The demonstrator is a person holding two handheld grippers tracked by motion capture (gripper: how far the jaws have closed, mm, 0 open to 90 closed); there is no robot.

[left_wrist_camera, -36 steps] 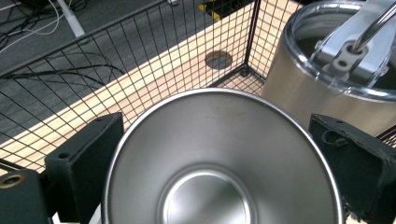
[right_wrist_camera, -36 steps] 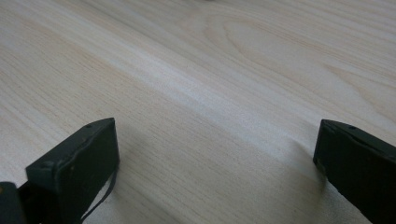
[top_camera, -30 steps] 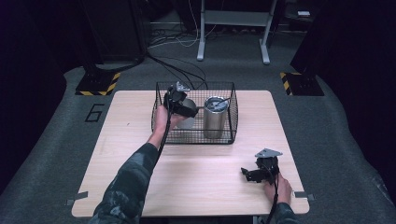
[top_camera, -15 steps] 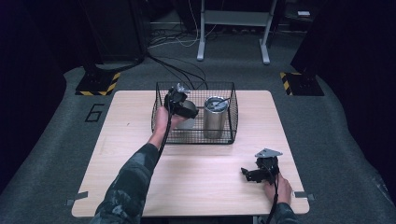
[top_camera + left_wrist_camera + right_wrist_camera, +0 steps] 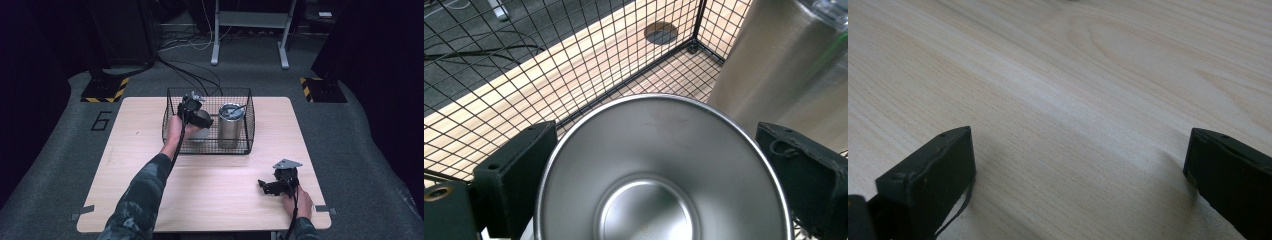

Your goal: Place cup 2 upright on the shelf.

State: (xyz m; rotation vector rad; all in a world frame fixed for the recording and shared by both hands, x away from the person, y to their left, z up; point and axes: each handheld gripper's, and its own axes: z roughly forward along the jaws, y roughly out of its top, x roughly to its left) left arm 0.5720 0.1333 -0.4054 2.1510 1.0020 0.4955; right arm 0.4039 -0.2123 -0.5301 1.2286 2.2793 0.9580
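A black wire basket [image 5: 207, 150] stands on the far middle of the wooden table [image 5: 150, 165]. Inside it, a tall steel tumbler [image 5: 230, 125] with a clear lid stands upright on the right. My left gripper [image 5: 192, 107] reaches into the basket's left half and is shut on a wide-mouthed steel cup [image 5: 201, 122]. In the left gripper view the cup [image 5: 659, 165] sits between the two black fingers [image 5: 519, 170], its open mouth facing the camera, with the tumbler [image 5: 784, 70] close on the right. My right gripper [image 5: 270, 186] rests open and empty on the table near the front right; bare wood lies between its fingers [image 5: 933, 175].
Cables [image 5: 195, 70] run over the dark floor beyond the table, beside a metal stand [image 5: 250, 30]. Yellow-black striped bases [image 5: 105, 90] sit at both far corners. A dark round grommet [image 5: 660, 33] is set in the table behind the basket.
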